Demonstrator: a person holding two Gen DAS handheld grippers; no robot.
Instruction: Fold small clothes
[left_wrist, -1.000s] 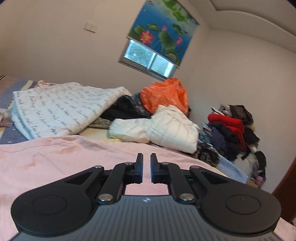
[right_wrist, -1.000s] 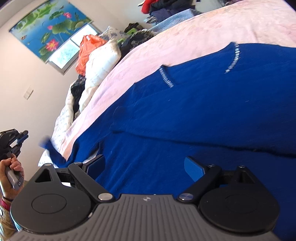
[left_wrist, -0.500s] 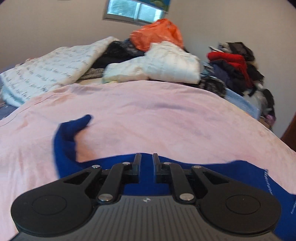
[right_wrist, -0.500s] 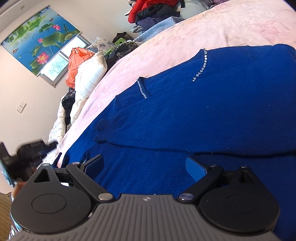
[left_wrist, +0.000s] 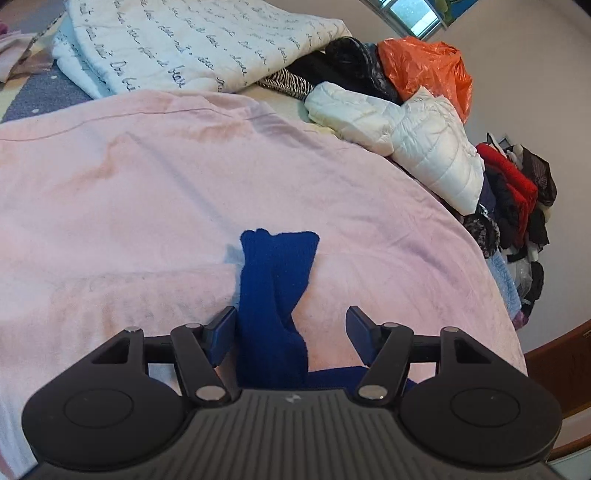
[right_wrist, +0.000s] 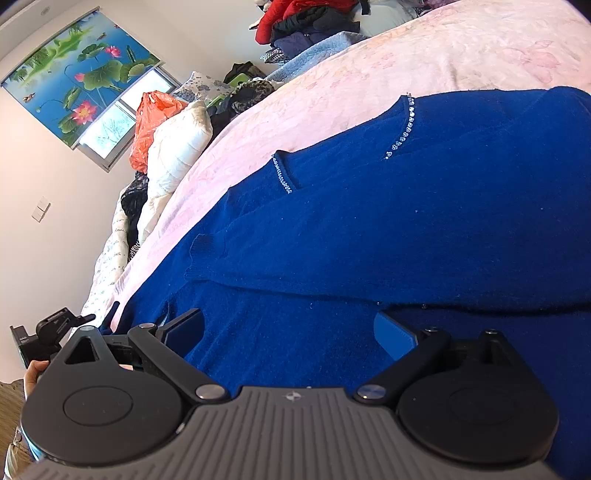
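A dark blue knit sweater (right_wrist: 369, 229) with rhinestone trim lies spread on the pink bedspread (right_wrist: 332, 92). One sleeve is folded across its body. In the left wrist view the other blue sleeve (left_wrist: 275, 280) stretches out over the pink bedspread (left_wrist: 110, 206). My left gripper (left_wrist: 290, 332) is open, low over that sleeve, which runs beside the left finger (left_wrist: 221, 332). My right gripper (right_wrist: 288, 330) is open and hovers over the sweater's lower body, holding nothing. The left gripper also shows in the right wrist view (right_wrist: 51, 325), at the far left.
A white quilt with script print (left_wrist: 192, 40), a white puffer jacket (left_wrist: 417, 136), an orange plastic bag (left_wrist: 424, 70) and dark clothes are piled at the bed's far side. A heap of red and dark clothes (left_wrist: 517, 199) stands by the wall. A window with a lotus blind (right_wrist: 85, 92).
My left gripper has tilted down from facing the room to the bed and opened over the blue sleeve, which now lies flat. My right gripper stayed open, shifting slightly over the sweater.
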